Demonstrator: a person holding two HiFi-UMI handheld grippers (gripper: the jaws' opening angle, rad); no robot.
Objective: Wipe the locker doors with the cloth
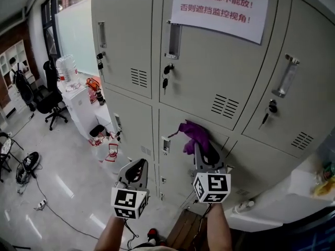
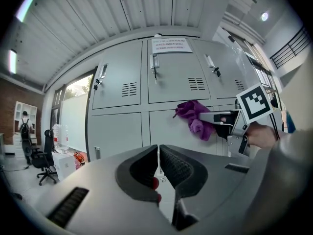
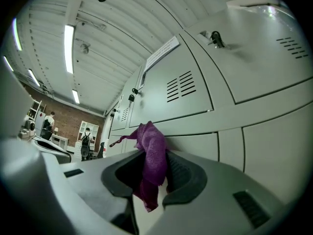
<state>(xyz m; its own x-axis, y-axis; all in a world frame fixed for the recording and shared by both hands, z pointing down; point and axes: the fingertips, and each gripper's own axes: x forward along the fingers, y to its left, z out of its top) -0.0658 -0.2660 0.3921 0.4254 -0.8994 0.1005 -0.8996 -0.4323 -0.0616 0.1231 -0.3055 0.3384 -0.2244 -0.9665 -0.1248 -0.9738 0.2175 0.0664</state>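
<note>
A purple cloth (image 1: 196,136) is pinched in my right gripper (image 1: 202,149) and pressed against a lower grey locker door (image 1: 183,156), just under the seam below the middle upper door. In the right gripper view the cloth (image 3: 152,160) hangs between the jaws, which are shut on it. My left gripper (image 1: 137,170) hangs lower left of it, away from the lockers, its jaws shut with nothing in them (image 2: 158,168). In the left gripper view the cloth (image 2: 196,116) and the right gripper (image 2: 215,117) show against the doors.
The grey lockers (image 1: 125,41) carry handles, keys (image 1: 165,75) and vents. A white paper notice (image 1: 222,4) is taped to the upper middle door. At left stand a white cabinet (image 1: 84,106) with a water bottle (image 1: 67,69), an office chair (image 1: 49,95) and floor cables.
</note>
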